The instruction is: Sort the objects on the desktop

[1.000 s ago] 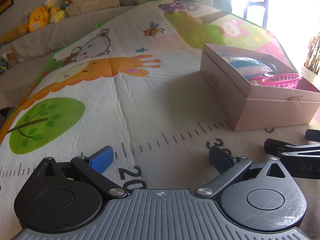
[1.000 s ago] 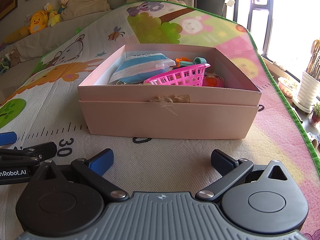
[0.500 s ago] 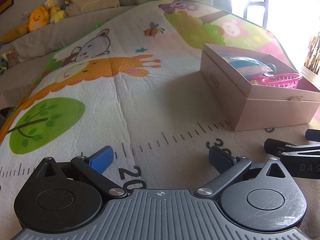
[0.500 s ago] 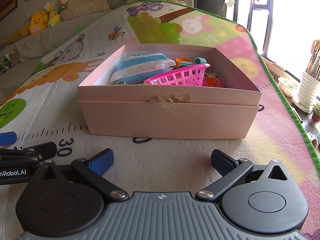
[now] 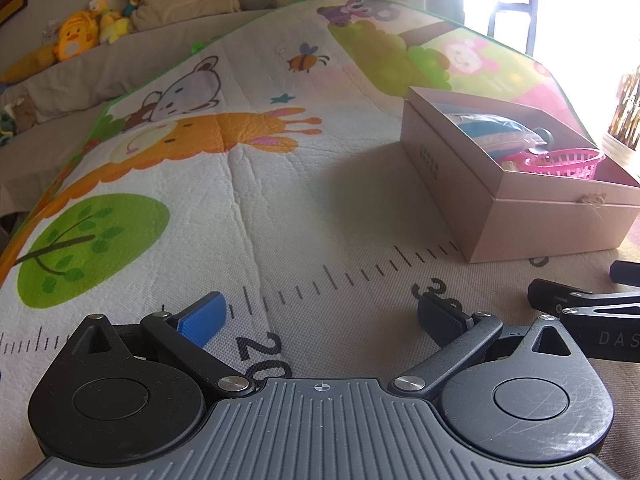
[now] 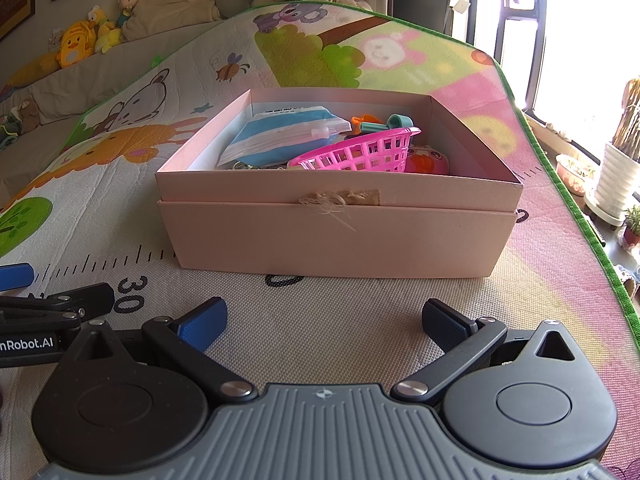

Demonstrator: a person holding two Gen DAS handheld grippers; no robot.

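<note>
1. Tools: the left tool [image 5: 320,316] sits low over the play mat [image 5: 240,200] with its blue-padded fingers spread wide and nothing between them; the right tool [image 6: 323,318] is likewise released, fingers apart and empty.
2. Both tools rest side by side near the mat's printed ruler, the left one by the "20" mark, the right one just past the "30" mark. Each shows at the edge of the other's view.
3. The pink box [image 6: 340,232] stands open on the mat directly ahead of the right tool, a little apart from its fingertips; from the left tool it lies ahead and to the right.
4. Inside the box lie a blue-and-white striped pouch [image 6: 280,136], a pink plastic basket [image 6: 360,154] tilted against the other things, a teal and orange toy [image 6: 384,122] behind the basket, and an orange-pink soft toy [image 6: 426,162] just beside the basket on its right.
5. A frayed string knot [image 6: 326,202] hangs at the middle of the box's front wall.
6. Stuffed toys [image 6: 76,42] sit along the grey sofa back [image 6: 52,92] beyond the mat, and potted plants [image 6: 618,178] stand by the bright window at the right.
</note>
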